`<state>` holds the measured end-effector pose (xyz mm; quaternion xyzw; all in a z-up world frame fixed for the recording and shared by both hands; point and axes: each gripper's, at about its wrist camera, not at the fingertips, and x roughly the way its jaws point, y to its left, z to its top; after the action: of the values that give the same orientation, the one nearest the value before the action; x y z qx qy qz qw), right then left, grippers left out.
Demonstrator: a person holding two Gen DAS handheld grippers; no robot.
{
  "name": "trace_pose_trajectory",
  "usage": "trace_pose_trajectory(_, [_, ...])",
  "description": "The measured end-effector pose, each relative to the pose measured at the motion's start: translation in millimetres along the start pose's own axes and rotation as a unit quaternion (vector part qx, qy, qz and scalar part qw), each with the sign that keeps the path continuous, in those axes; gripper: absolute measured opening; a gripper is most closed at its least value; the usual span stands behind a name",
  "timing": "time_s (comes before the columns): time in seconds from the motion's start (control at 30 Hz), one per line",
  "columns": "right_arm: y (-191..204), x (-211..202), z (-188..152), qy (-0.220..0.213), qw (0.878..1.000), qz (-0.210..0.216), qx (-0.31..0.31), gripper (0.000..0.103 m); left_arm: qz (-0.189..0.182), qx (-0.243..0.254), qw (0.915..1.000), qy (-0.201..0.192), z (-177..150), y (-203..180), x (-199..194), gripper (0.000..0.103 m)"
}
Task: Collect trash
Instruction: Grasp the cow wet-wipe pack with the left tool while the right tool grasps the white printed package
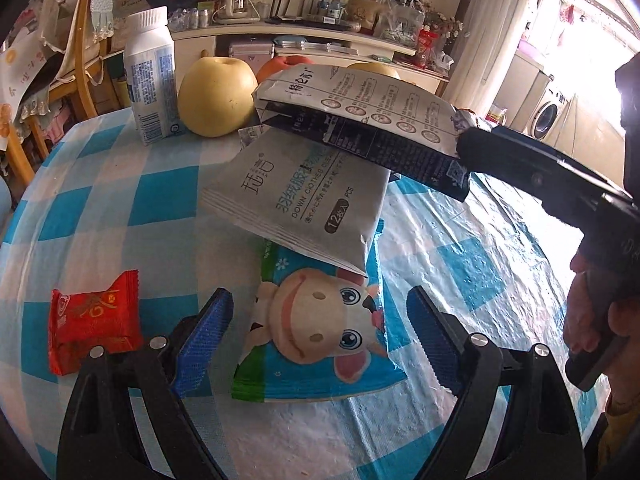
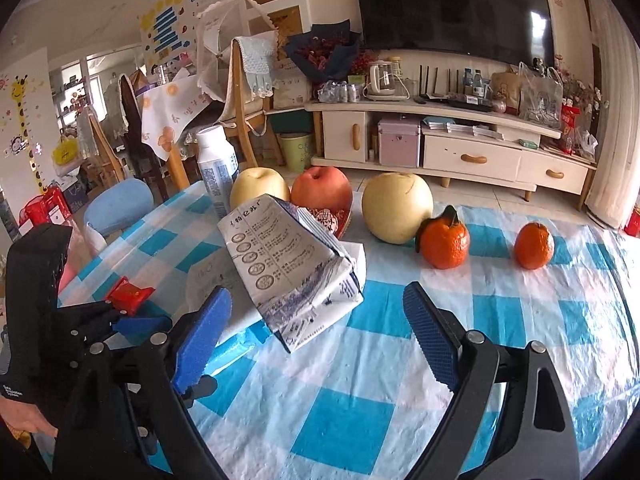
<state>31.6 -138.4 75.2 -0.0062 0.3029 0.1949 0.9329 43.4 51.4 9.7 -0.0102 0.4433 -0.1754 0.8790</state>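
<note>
A flattened milk carton (image 1: 360,120) lies tilted on top of a grey wipes packet (image 1: 304,200), which rests on a cartoon-cow snack bag (image 1: 320,328). A red candy wrapper (image 1: 94,320) lies to the left. My left gripper (image 1: 320,332) is open, its blue fingers either side of the cow bag. In the right wrist view the carton (image 2: 288,264) sits just ahead of my right gripper (image 2: 320,328), which is open and empty. The right gripper's fingers (image 1: 480,148) touch the carton's right end in the left wrist view. The red wrapper (image 2: 130,292) shows beside the left gripper (image 2: 136,326).
A checked blue-and-white cloth (image 2: 360,400) covers the table. A white bottle (image 1: 150,76), two pale pears (image 2: 396,208), an apple (image 2: 320,190) and two oranges (image 2: 444,242) stand at the back. Chairs and a TV cabinet are beyond the table.
</note>
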Motion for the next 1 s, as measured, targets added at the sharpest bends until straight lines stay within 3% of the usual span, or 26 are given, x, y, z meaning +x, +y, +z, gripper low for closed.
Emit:
trace_pose_trajectory(0.1, [2,6,9,-0.005,1.000,0.005,-0.024,0.092,0.009,0.005,1.0000,0.000,1,-1,6,0.079])
trace_pose_trajectory(0.17, [6,13,13,-0.004,0.999,0.007,-0.044,0.092,0.012,0.006,0.9999,-0.003,2,-2,7,0.067])
trace_pose_trajectory(0.37, [16,33,16,0.018,0.995,0.012,-0.095,0.092,0.013,0.006,0.9999,-0.008,1,-2,5,0.055])
trace_pose_trajectory(0.43, [18,38,13,0.026,0.994,0.007,-0.106,0.090,0.015,0.010,0.9998,-0.007,0,-6,5,0.054])
trace_pose_trajectory(0.5, [17,43,10,0.038,0.993,0.013,-0.108,0.066,0.019,0.015,0.9997,-0.009,-1,-8,3,0.051])
trace_pose_trajectory(0.77, [8,33,0,0.046,0.994,0.030,-0.096,0.064,0.022,0.017,0.9996,-0.010,-8,-8,-5,0.046])
trace_pose_trajectory(1.0, [-5,7,-23,0.073,0.991,0.034,-0.107,0.064,0.001,0.029,0.9996,-0.001,-26,-8,-21,0.046])
